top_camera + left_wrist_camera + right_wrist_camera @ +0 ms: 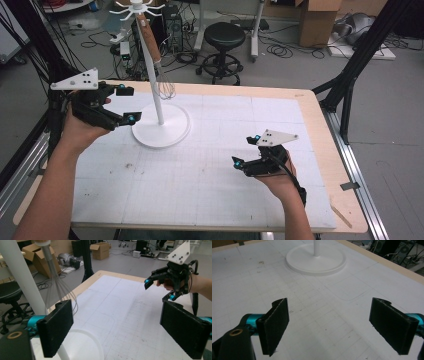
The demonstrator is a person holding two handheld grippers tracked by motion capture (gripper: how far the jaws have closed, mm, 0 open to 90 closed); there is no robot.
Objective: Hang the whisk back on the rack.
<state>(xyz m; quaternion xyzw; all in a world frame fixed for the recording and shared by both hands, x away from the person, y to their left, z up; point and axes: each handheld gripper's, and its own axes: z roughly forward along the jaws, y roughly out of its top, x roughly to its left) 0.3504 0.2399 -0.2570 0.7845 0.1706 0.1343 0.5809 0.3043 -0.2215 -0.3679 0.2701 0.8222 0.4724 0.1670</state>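
White table (210, 175): whisk (165, 86) hanging on stand (160, 131); both claws wide, empty

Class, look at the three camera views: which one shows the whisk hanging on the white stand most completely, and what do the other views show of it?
The high view: the whisk hangs whole from the white stand, brown handle above, wire loops below. The left gripper view is closer but blurred, catching the wires and the handle's lower end. The right gripper view gives the stand's base and lower pole, not the whisk.

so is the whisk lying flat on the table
No, the whisk hangs from a hook at the top of the white stand, its wire end clear of the table.
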